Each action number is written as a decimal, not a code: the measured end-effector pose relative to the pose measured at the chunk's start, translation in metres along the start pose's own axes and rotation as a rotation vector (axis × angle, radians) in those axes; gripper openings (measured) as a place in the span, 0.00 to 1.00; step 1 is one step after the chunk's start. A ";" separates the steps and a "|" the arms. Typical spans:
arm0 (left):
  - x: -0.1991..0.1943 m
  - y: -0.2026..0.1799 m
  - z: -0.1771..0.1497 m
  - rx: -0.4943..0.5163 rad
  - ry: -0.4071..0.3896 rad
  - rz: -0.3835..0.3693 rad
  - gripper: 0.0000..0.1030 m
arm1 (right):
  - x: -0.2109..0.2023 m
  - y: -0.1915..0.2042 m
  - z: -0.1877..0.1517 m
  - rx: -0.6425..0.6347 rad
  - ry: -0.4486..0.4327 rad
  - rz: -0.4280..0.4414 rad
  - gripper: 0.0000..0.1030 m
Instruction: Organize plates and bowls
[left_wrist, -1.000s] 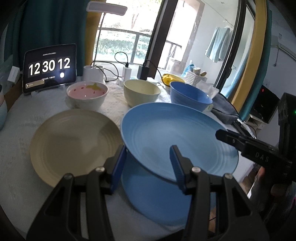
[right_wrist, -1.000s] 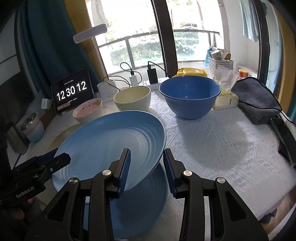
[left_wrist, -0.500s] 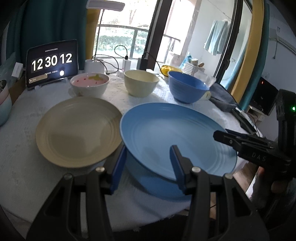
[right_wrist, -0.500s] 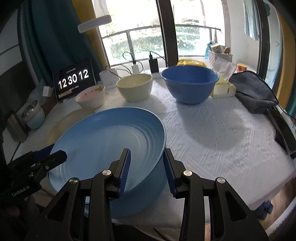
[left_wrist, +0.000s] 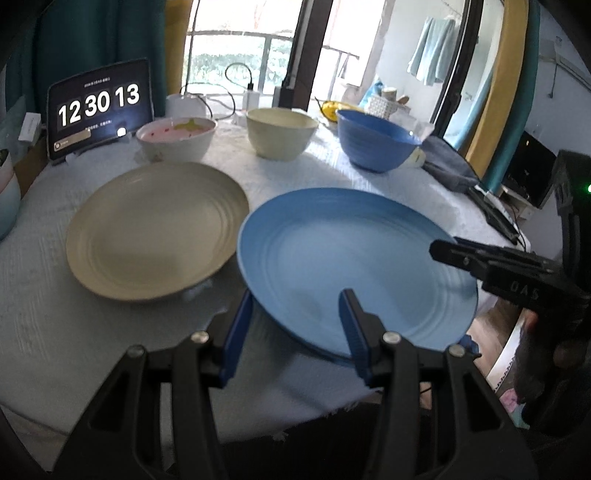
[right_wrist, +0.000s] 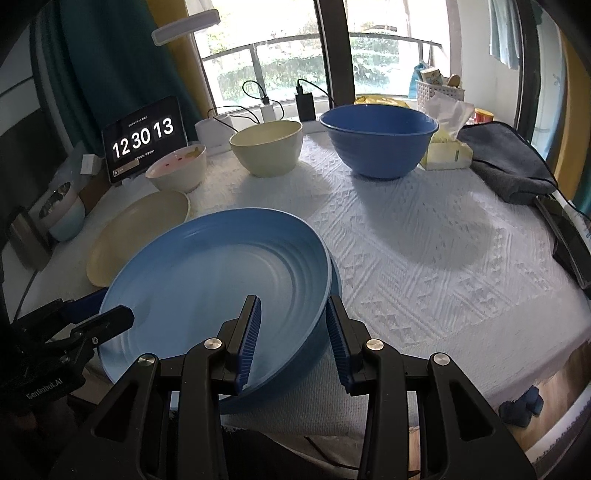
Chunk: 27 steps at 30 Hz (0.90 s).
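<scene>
A large blue plate (left_wrist: 343, 258) (right_wrist: 221, 288) hangs just above the table's front edge, tilted slightly. My left gripper (left_wrist: 295, 328) is shut on its near left rim, one finger under it and one over. On the right rim my right gripper (right_wrist: 294, 336) is shut the same way. A second blue plate (right_wrist: 335, 275) lies right beneath, only a sliver of its rim showing. To the left lies a cream plate (left_wrist: 155, 229). Behind stand a pink-lined bowl (left_wrist: 175, 140), a cream bowl (left_wrist: 280, 133) and a blue bowl (left_wrist: 376, 140).
A tablet clock (left_wrist: 99, 110) stands at the back left with chargers and cables beside it. A tissue box (right_wrist: 447, 147) and a grey cloth (right_wrist: 509, 162) lie at the back right. White textured cloth (right_wrist: 424, 258) covers the table to the right of the plates.
Both grippers have lowered the held blue plate onto the one beneath, which is now almost hidden. The views have drawn back toward the table's front edge.
</scene>
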<state>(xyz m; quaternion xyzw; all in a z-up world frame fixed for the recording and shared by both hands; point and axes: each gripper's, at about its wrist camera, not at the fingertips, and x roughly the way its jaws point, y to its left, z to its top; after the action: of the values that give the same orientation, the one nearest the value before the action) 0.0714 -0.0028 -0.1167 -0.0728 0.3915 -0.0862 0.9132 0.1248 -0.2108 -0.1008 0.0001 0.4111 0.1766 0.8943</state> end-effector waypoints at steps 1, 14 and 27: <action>0.003 0.000 -0.001 0.002 0.010 0.002 0.48 | 0.000 0.001 0.001 -0.001 0.002 -0.003 0.38; 0.016 -0.007 -0.007 0.022 0.047 0.009 0.50 | 0.017 -0.005 -0.009 -0.016 0.023 -0.050 0.38; 0.035 -0.011 0.000 0.031 0.055 0.051 0.49 | 0.034 -0.013 -0.012 -0.001 0.024 -0.037 0.38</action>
<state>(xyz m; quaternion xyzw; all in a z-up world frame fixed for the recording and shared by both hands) 0.0936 -0.0208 -0.1392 -0.0464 0.4167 -0.0706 0.9051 0.1405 -0.2143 -0.1355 -0.0101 0.4217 0.1601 0.8924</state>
